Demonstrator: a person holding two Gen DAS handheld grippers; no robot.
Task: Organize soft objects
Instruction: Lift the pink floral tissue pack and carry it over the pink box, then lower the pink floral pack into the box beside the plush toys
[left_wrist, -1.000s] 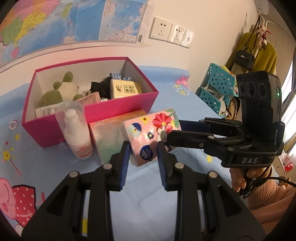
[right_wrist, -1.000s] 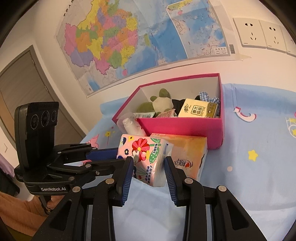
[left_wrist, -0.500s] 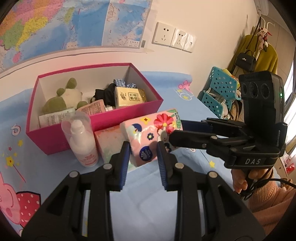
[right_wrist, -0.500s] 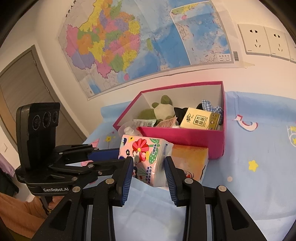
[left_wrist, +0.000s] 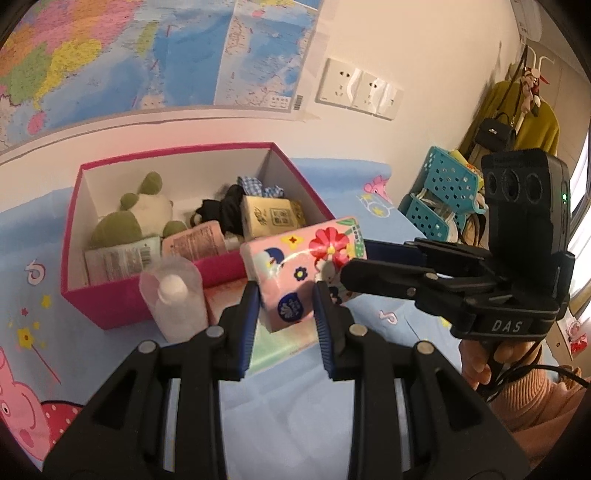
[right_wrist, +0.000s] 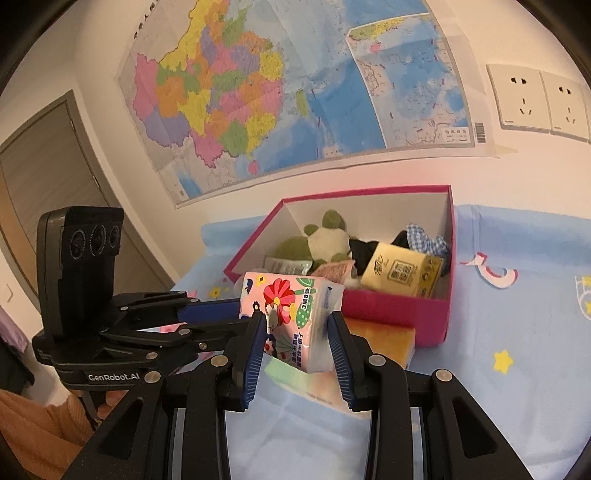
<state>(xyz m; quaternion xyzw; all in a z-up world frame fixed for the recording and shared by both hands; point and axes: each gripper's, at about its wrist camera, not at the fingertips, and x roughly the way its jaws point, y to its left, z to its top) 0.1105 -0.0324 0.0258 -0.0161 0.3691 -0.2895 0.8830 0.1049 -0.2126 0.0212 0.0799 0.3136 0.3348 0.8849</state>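
Both claws grip the same flowered tissue pack (left_wrist: 303, 266): we see the left claw (left_wrist: 283, 314) closed on its lower end at the centre of the left wrist frame, and the right claw (right_wrist: 297, 334) pinching its other end at the centre of the right wrist frame. From the left view the right claw (left_wrist: 332, 273) reaches in from the right, a hand (left_wrist: 480, 365) and peach sleeve under it at lower right. The pack hangs clear of the blue cartoon-printed cloth (right_wrist: 517, 406) below.

Just under it lies an orange and green tissue pack (right_wrist: 380, 339), and we think it touches the pink box (right_wrist: 399, 317), though the held pack hides much of it. A capped white bottle (left_wrist: 173, 302) stands left of centre in the left view, against the box front. Inside the box sit a green and white plush toy (left_wrist: 144, 210), a yellow tissue pack (right_wrist: 402, 275), dark fabric and a checked blue cloth. A map (right_wrist: 295, 85) fills the wall above, with sockets at upper right.
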